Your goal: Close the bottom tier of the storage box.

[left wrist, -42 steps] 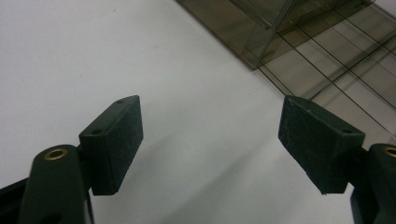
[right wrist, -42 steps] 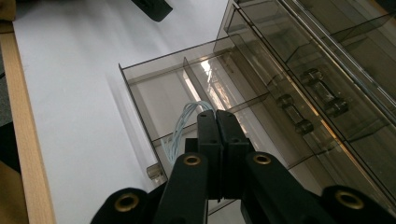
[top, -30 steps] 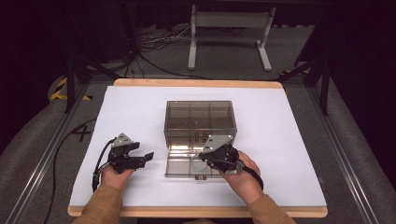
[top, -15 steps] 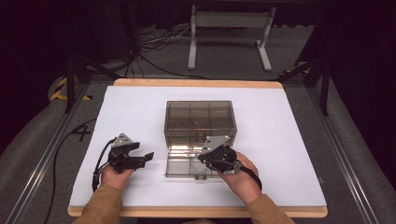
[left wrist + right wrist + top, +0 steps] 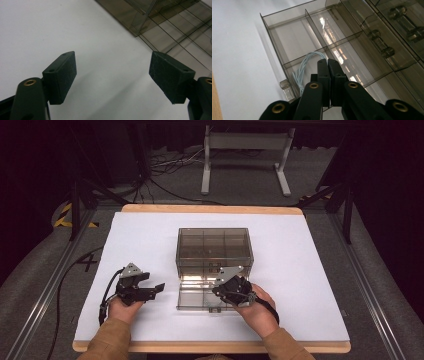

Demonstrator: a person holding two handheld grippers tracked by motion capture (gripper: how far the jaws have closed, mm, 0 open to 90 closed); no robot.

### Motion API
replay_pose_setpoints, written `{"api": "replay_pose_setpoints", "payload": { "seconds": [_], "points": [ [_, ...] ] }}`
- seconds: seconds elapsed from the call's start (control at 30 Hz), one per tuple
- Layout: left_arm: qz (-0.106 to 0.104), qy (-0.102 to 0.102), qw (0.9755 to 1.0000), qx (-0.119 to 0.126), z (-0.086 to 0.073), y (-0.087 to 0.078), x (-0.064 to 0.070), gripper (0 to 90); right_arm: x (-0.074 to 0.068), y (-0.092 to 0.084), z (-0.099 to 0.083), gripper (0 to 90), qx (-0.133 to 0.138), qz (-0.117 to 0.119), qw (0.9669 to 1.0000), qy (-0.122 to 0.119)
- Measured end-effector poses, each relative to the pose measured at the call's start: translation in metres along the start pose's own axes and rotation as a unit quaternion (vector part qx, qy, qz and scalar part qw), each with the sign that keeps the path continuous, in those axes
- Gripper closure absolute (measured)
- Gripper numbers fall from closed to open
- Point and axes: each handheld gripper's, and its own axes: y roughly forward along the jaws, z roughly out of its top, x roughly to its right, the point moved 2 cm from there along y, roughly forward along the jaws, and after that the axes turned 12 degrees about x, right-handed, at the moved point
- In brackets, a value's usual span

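Pinching the pale blue cable (image 5: 305, 65) in my shut right claw (image 5: 327, 62), I lower it into the pulled-out drawer's (image 5: 287, 40) near compartment; my left claw (image 5: 112, 72) waits agape, empty.

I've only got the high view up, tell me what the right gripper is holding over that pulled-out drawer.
Observer: The right gripper has its jaws pressed together on a loop of pale blue cord, seen in the right gripper view.
Operator: Where does the cord sit?
Observer: It hangs into a front compartment of the open drawer, next to the drawer's clear handle.
Operator: And the left gripper, open or shut?
Observer: The left gripper is open, jaws wide apart with nothing between them, over the white table cover.
Operator: Anything in the drawers above?
Observer: The right gripper view shows clear handles on the closed drawers; their contents I cannot tell.
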Motion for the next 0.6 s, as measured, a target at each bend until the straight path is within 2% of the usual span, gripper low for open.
{"api": "replay_pose_setpoints", "payload": {
  "seconds": [0.53,0.6],
  "points": [
    [0.001,0.0,1.0,0.0,0.0,0.0,0.0,22.9,0.009,0.009,-0.012,87.8,-0.021,-0.008,0.9997,0.009],
    [0.001,0.0,1.0,0.0,0.0,0.0,0.0,22.9,0.01,0.01,-0.013,83.8,-0.021,-0.009,0.9997,0.007]
  ]
}}
